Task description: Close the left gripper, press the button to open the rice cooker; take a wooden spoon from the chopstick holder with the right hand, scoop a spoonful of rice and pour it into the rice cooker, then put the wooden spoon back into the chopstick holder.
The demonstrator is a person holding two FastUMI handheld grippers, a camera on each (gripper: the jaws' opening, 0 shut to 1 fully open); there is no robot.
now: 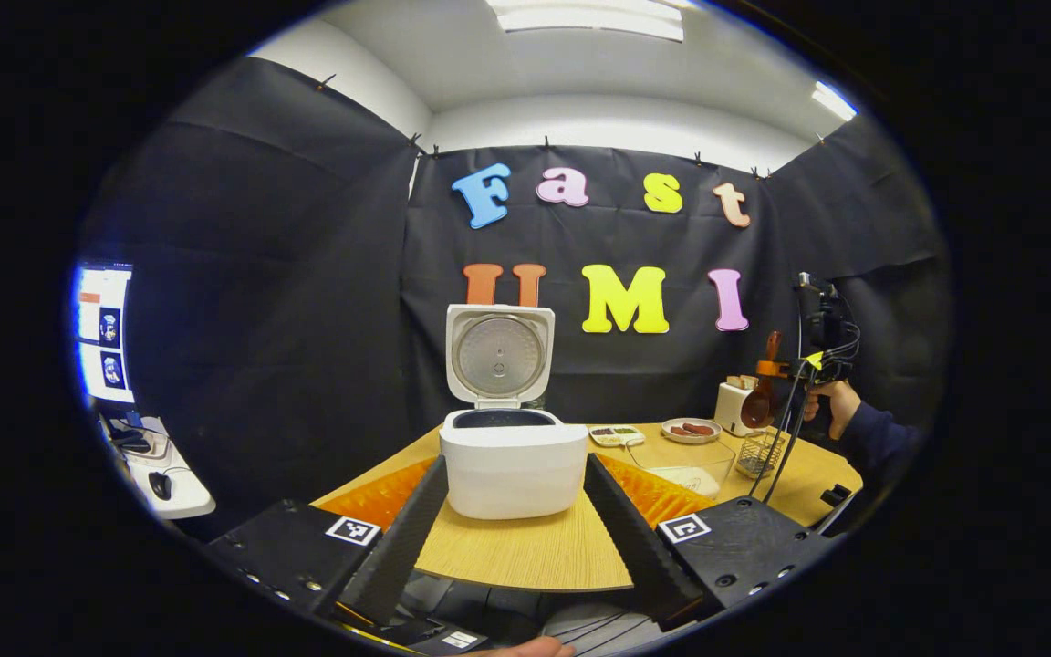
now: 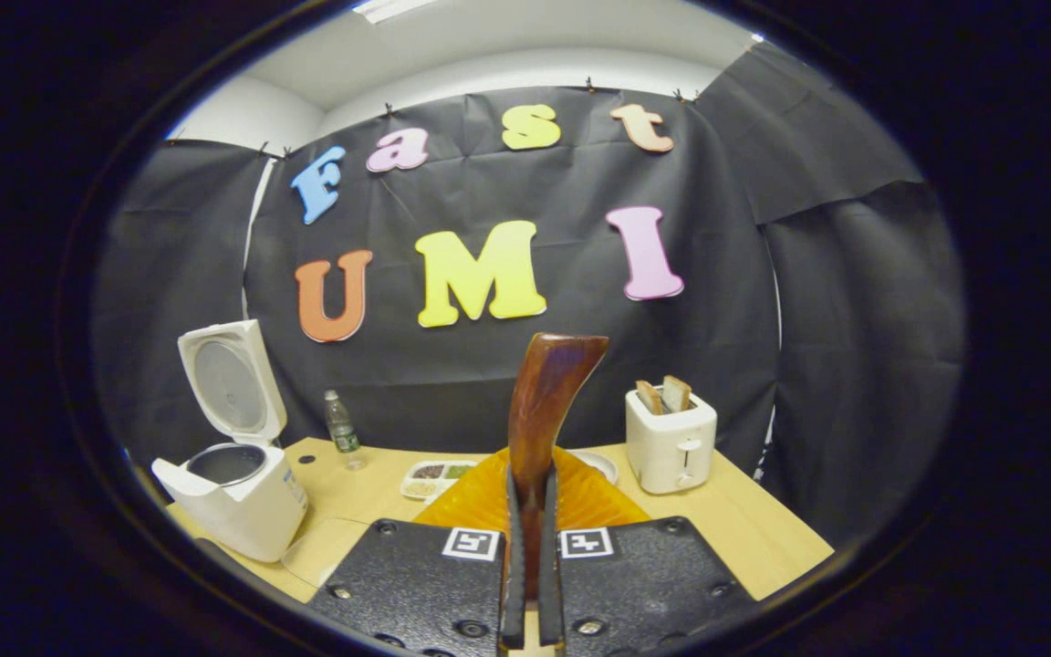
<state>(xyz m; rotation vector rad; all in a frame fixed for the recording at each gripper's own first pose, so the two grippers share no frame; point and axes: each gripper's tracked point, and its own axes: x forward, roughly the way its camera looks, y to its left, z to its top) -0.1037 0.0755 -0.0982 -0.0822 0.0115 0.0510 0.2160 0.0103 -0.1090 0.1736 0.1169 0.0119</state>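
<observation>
Wood table [image 1: 525, 552] w/ open cooker [image 1: 513, 461] ahead of spread left gripper [image 1: 515, 529]; right gripper [image 2: 531, 557], raised, clamps spoon [image 2: 539, 411] handle upright.

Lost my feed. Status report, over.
Left gripper open, right gripper shut on wooden spoon. Rice cooker lid up. Path clear.

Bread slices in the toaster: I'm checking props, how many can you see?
2. Both slices stand upright side by side in the slots of the white toaster on the table's far right, seen in the right gripper view. More could sit lower inside, hidden.
</observation>
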